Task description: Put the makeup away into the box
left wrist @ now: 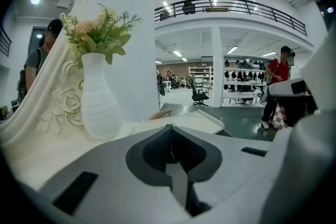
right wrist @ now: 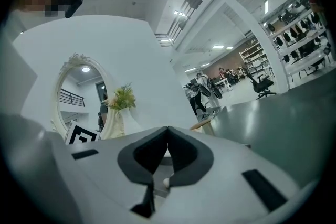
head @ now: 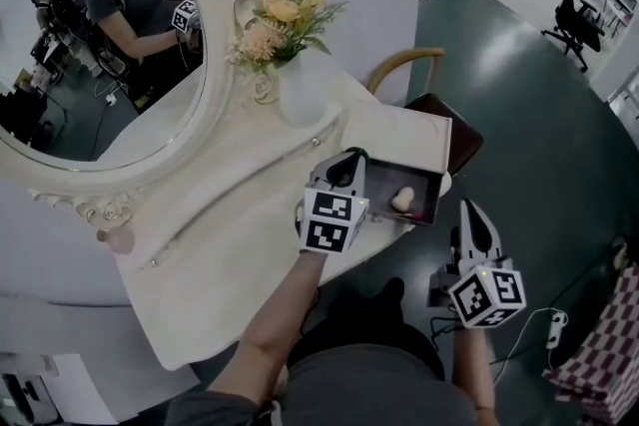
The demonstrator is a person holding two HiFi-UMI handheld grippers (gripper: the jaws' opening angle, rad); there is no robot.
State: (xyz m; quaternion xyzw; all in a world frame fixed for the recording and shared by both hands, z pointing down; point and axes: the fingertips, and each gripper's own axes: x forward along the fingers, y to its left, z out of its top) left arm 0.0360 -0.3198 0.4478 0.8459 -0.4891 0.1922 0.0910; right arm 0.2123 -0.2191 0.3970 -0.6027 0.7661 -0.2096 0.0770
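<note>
Head view: left hand-held gripper (head: pixel 349 161) bears square markers (head: pixel 334 220).

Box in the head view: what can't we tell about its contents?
- Head view: the left gripper covers the left part of the box interior; more makeup there cannot be ruled out.
- Head view: the pale item in the box is too small to identify.
- Left gripper view, right gripper view: the left gripper and the right gripper fill their foregrounds; box interior unseen.

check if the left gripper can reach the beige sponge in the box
Probably yes: the left gripper hangs beside the beige sponge, the box is open and nothing lies between them. Its shut jaws must open first.
</note>
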